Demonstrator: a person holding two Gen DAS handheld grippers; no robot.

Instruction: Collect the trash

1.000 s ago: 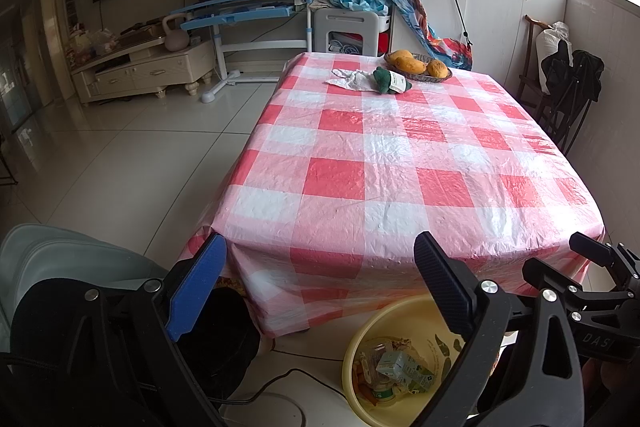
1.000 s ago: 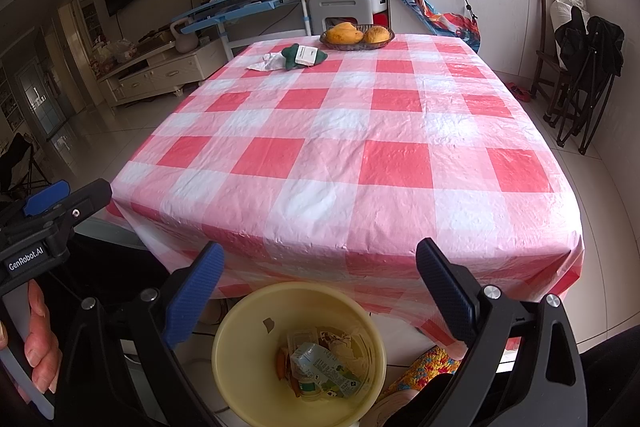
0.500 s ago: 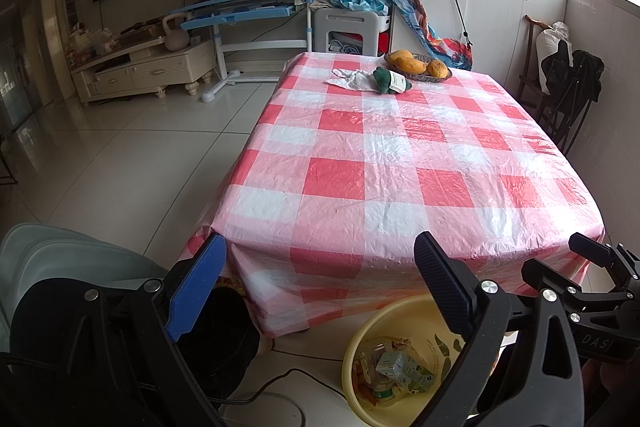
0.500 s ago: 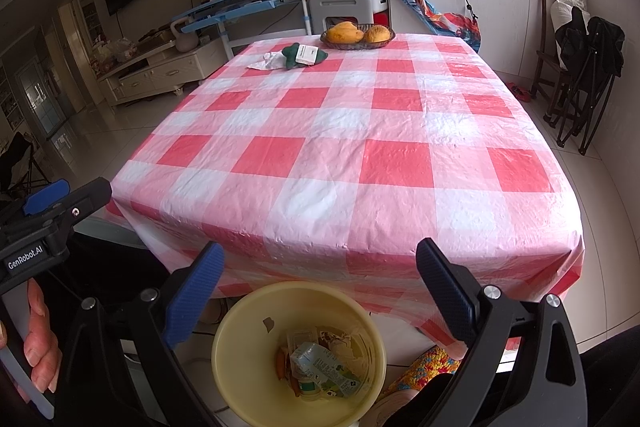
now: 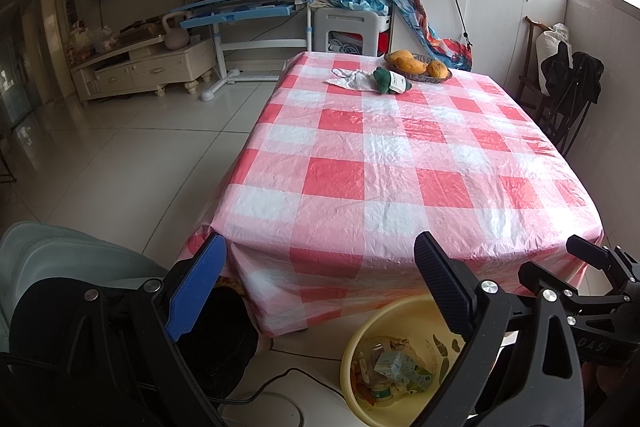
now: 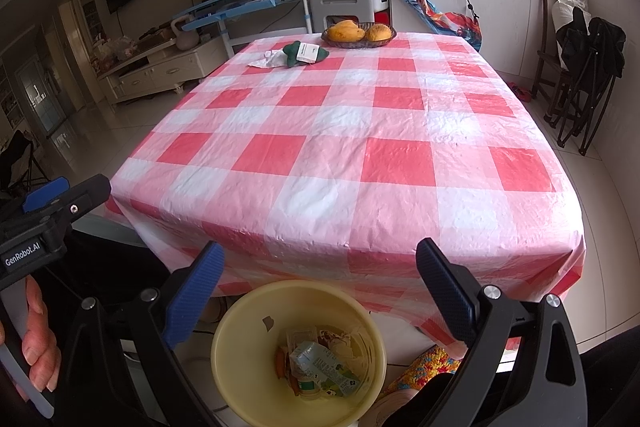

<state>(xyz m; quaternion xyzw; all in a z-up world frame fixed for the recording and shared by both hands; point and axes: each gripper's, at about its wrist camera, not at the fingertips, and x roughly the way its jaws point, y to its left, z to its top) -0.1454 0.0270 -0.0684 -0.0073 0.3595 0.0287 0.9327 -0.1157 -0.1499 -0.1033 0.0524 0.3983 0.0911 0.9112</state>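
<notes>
The yellow bin [image 6: 298,351], holding a crumpled carton [image 6: 324,371] and other trash, sits on the floor just below the near edge of the checked table [image 6: 344,155]. Above it, the right gripper [image 6: 316,291] and left gripper [image 5: 320,283] both hang wide apart and empty. Beyond that edge the cloth lies bare up to the table's far end, where a crumpled paper [image 6: 269,59], a green item [image 6: 302,53] and a fruit basket [image 6: 358,37] sit close together.

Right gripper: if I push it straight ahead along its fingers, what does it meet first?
Probably the checked tablecloth at the table's near edge. The right gripper is open and empty, held above the yellow bin, with the cloth straight ahead between its fingers. Depth is hard to judge through the fisheye.
</notes>
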